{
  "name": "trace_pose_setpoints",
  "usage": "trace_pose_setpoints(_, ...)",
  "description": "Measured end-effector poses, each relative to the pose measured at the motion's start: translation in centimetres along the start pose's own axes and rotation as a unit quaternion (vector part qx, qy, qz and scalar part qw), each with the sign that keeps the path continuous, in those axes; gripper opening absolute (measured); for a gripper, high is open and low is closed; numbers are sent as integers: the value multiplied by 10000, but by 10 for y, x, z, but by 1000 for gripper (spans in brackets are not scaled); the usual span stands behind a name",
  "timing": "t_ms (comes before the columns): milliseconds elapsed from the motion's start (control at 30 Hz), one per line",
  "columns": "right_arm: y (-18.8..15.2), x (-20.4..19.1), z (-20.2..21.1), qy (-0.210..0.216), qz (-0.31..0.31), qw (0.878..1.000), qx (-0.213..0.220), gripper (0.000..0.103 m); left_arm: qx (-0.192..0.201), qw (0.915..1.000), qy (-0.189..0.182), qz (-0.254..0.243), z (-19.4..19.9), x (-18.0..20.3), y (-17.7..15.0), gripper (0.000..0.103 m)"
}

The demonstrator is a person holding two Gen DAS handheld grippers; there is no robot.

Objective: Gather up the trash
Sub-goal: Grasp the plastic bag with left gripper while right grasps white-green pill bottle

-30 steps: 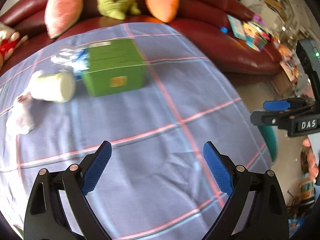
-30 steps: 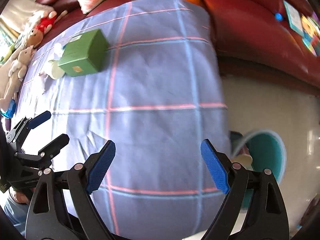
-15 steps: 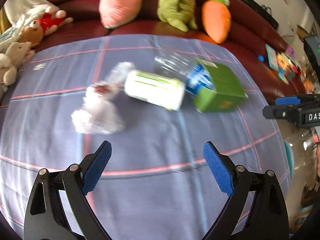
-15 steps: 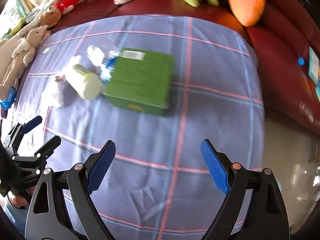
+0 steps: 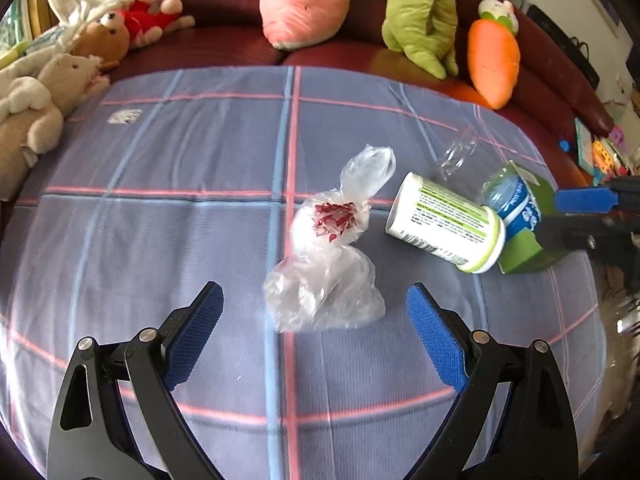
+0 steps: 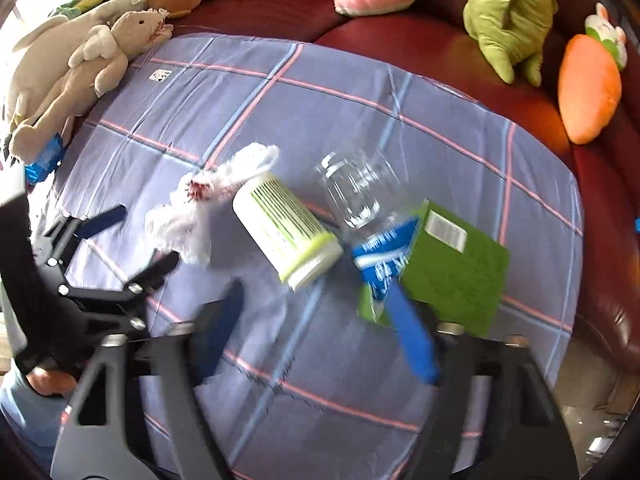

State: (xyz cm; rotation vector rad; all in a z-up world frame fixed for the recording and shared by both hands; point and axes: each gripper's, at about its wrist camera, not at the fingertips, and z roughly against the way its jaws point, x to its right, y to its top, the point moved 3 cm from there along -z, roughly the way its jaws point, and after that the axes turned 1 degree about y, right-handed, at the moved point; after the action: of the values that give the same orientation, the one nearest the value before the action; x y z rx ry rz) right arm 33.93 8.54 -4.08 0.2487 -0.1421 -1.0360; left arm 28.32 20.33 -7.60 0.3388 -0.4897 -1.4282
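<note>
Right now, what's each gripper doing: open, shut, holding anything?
Left gripper: open, empty, the plastic bag just ahead of it.
Right gripper: jaws closing, nothing between them yet, near the plastic bottle.

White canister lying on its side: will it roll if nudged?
Probably yes: the canister is a cylinder lying on its side on soft cloth. Its smooth label may slip between pads. The bottle behind its lid end looks like it touches and may block rolling that way.
</note>
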Motion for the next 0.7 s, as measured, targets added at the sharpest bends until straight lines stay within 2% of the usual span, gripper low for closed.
trace_pose_setpoints(100,9,-4,-11,31,50,9999,-118,52,-89,9999,-60,67,-16,-1,0,91)
trace_pose_setpoints(133,11,-5,-14,28,85,9999,-134,52,-102,9999,-78,98,-19,-2,-1,86)
trace_pose_setpoints(167,13,-7,-18,39,107,9998,-161,52,-110,9999,-67,107,-21,-3,-3,66)
trace_pose_setpoints(200,15,-8,-20,54,109,9998,-185,52,-181,9997,-107,107,-25,-4,-5,51)
trace_pose_setpoints(300,21,-12,-30,97,178,9994,-267,52,-108,9999,-95,37,-23,-8,-9,43)
trace_pose_setpoints(467,27,-18,-47,76,342,9986,-407,52,-98,9999,-93,66,-17,-18,-15,43)
trace_pose_setpoints(700,37,-24,-70,164,356,9975,-596,58,-163,9995,-81,243,-11,-40,-20,43)
